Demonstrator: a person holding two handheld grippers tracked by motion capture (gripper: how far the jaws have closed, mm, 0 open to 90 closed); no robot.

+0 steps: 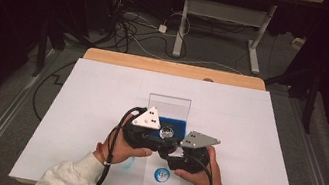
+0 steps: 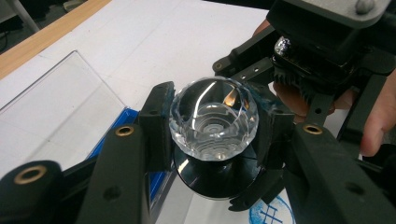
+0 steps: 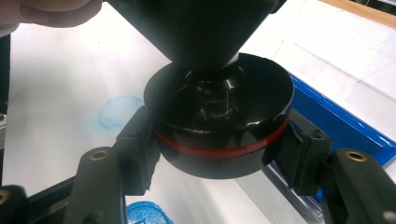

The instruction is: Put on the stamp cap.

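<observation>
My left gripper (image 2: 212,126) has its jaws closed on a faceted clear glass knob (image 2: 214,119), gripped at its sides. My right gripper (image 3: 219,140) has its jaws closed on the black base with a red ring (image 3: 219,126); the knob sits directly above that base. Both are held just above the white-covered desk (image 1: 101,92), near its front centre. A blue tray (image 1: 175,123) with a clear lid (image 1: 169,104) lies just beyond. A blue round mark (image 1: 162,175) on the sheet lies nearer me.
</observation>
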